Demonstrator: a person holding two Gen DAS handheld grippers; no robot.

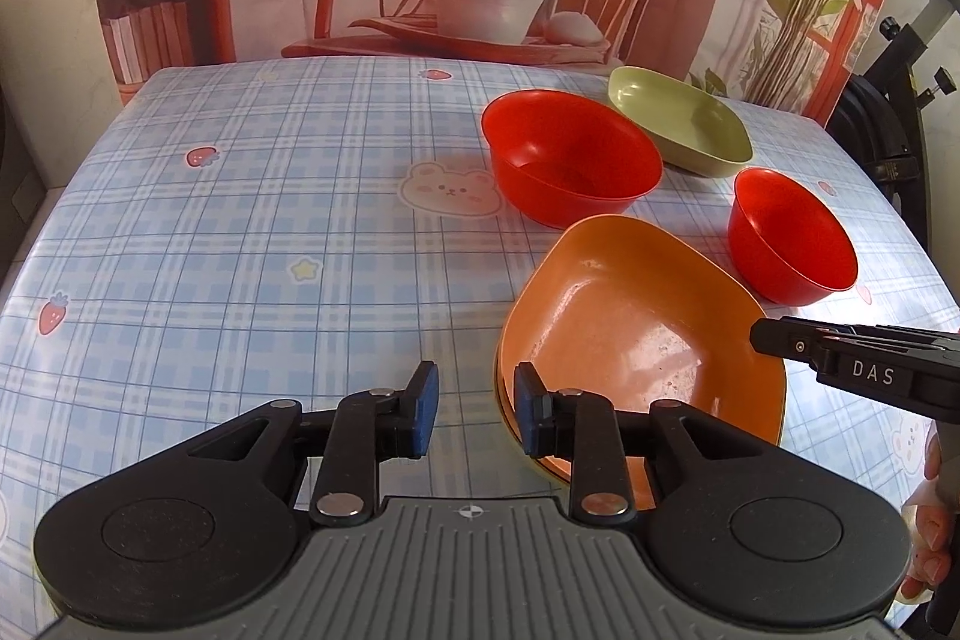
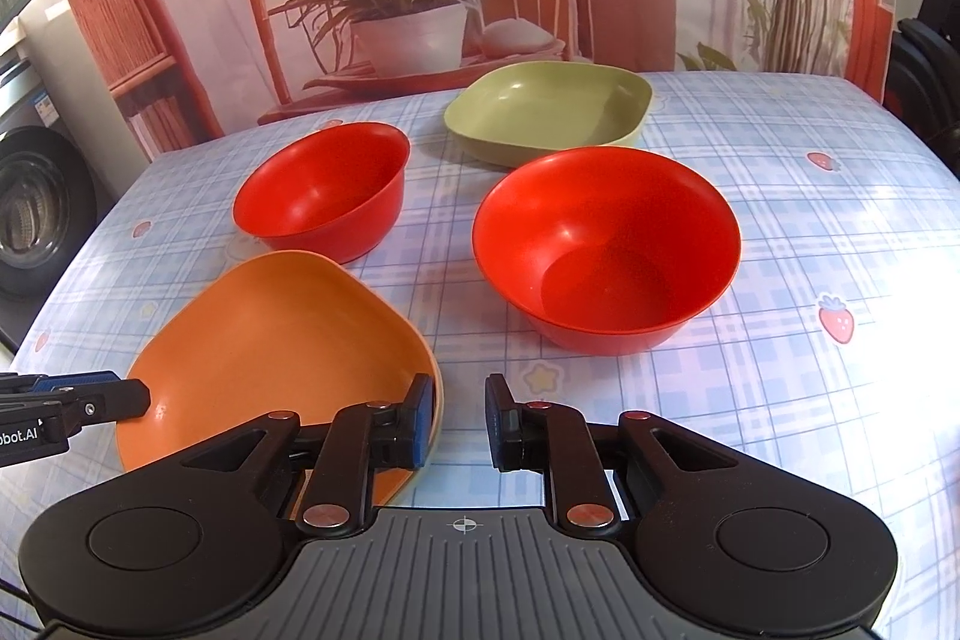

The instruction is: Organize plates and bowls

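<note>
Showing "DAS" on its side, the right gripper (image 1: 757,334) and left gripper (image 1: 474,409) both gape, holding nothing.

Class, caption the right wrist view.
Open right gripper straddling orange plastic plate's rim; two red bowls beyond.

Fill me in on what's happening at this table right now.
A person holds a gripper in each hand over a checked tablecloth. Both the left gripper and right gripper have open jaws straddling opposite rims of the orange plate. Two red bowls and a green plate sit untouched beyond.
</note>
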